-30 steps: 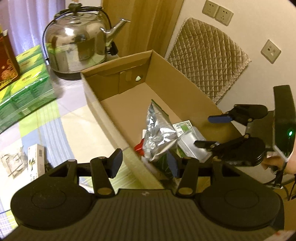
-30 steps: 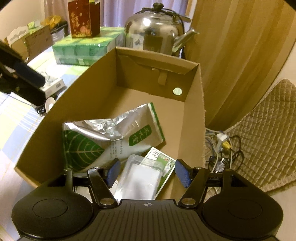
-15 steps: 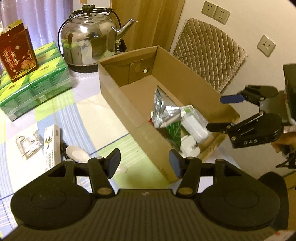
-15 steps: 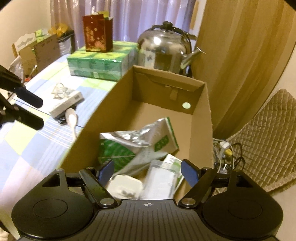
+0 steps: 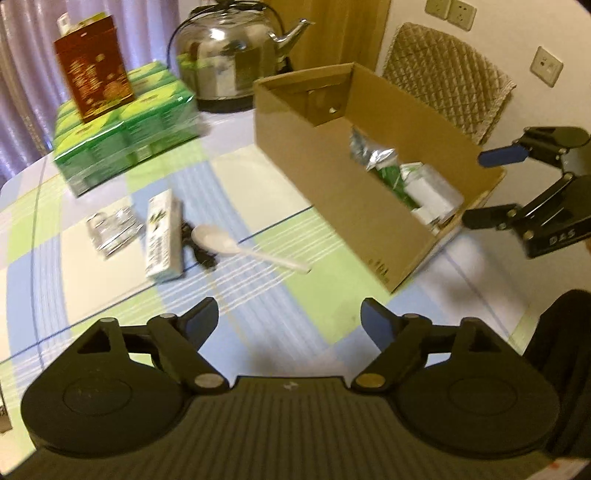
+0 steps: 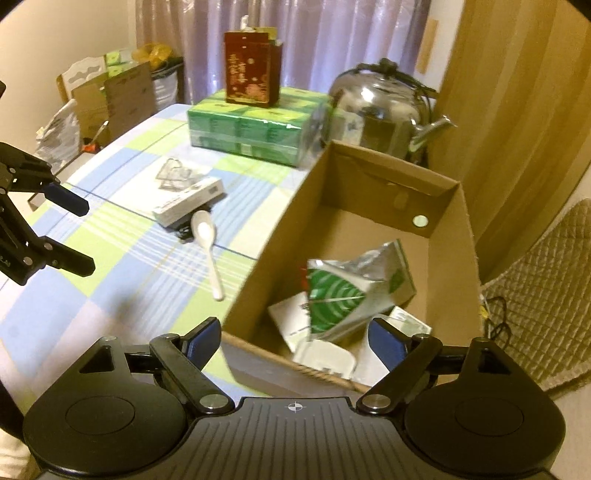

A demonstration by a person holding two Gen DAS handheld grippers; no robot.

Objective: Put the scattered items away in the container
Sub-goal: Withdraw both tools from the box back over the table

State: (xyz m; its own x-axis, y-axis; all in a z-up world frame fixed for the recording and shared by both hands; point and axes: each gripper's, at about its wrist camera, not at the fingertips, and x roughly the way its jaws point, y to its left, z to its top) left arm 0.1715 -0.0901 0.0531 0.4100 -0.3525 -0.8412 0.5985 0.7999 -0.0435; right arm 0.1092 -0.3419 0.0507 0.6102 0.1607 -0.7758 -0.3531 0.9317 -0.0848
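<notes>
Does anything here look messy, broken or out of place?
Nothing looks broken or spilled. A white spoon, a slim white box and a crinkly clear packet lie loose on the tablecloth beside the cardboard box. Inside it, a foil pouch sits crumpled and tilted on other packets.

1. A polished steel kettle (image 5: 231,55) with a curved spout and black handle stands at the far side of the table.
2. A shrink-wrapped block of green boxes (image 6: 255,127) sits beside the kettle.
3. A dark red carton with gold lettering (image 6: 252,68) stands upright on that green block.
4. A checked blue, green and white tablecloth (image 5: 295,295) covers the table.
5. A beige quilted chair pad (image 5: 447,74) hangs by a wall with white sockets (image 5: 448,13).
6. Lilac curtains (image 6: 332,40) hang behind.
</notes>
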